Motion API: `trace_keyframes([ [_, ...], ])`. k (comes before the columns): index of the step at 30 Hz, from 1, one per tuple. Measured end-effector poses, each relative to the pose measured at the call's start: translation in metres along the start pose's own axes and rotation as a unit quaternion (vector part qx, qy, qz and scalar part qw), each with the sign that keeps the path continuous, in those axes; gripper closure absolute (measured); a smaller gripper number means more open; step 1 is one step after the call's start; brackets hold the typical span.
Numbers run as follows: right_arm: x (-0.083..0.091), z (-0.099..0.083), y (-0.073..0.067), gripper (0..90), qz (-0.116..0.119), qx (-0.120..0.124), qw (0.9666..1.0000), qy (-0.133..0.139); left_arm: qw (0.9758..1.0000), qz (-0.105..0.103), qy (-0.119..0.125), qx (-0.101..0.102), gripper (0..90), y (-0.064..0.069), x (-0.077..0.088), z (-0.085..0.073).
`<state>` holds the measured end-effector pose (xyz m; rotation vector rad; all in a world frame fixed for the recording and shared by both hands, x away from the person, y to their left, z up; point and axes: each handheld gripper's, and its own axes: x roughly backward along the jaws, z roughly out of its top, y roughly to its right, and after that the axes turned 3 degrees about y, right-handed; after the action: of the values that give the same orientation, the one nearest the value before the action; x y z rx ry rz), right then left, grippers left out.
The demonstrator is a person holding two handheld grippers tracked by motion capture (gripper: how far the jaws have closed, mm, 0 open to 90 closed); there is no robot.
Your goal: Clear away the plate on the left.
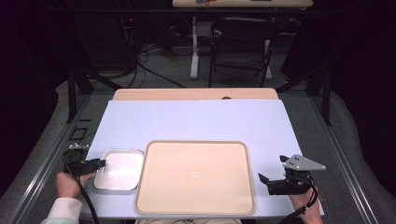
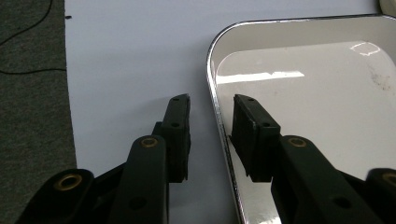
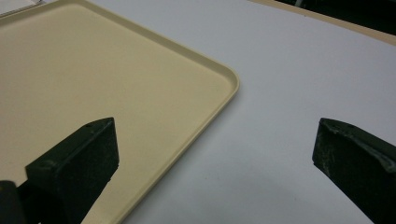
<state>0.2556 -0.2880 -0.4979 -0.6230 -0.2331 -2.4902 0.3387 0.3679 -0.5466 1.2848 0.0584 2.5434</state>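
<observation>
We have the left gripper (image 2: 212,135) straddling the near left rim of the small metal tray (image 2: 212,70), fingers (image 2: 180,135) narrowly apart, not yet pinching; our right gripper (image 3: 215,154) waits wide open.

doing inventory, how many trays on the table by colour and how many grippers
large beige plastic tray: 1
small shiny white metal tray: 1
black two-jaw grippers: 2, left gripper astride the white tray's rim, right gripper open
total: 4
</observation>
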Motion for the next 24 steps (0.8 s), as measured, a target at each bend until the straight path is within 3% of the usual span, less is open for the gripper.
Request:
trace_keyframes([
  [9,-0.001,0.000,-0.001,0.0,0.001,0.002,1.0000,-0.003,0.9999,-0.005,0.006,0.008,69.7,-0.002,0.000,-0.001],
  [13,-0.001,0.000,0.001,0.0,-0.006,-0.006,1.0000,0.002,0.9995,-0.023,0.008,0.019,75.0,-0.005,0.001,-0.002],
  [14,-0.001,0.000,0.001,0.0,-0.007,-0.008,0.9999,0.002,0.9995,-0.023,0.008,0.019,79.8,-0.005,0.001,-0.002],
  [15,0.000,0.000,0.001,0.0,-0.006,-0.008,0.9999,0.003,0.9988,-0.035,0.010,0.032,81.9,-0.007,0.000,-0.003],
  [24,-0.001,0.000,0.002,0.0,-0.016,-0.013,0.9998,-0.003,0.9975,-0.051,0.012,0.047,83.3,-0.011,0.001,-0.004],
])
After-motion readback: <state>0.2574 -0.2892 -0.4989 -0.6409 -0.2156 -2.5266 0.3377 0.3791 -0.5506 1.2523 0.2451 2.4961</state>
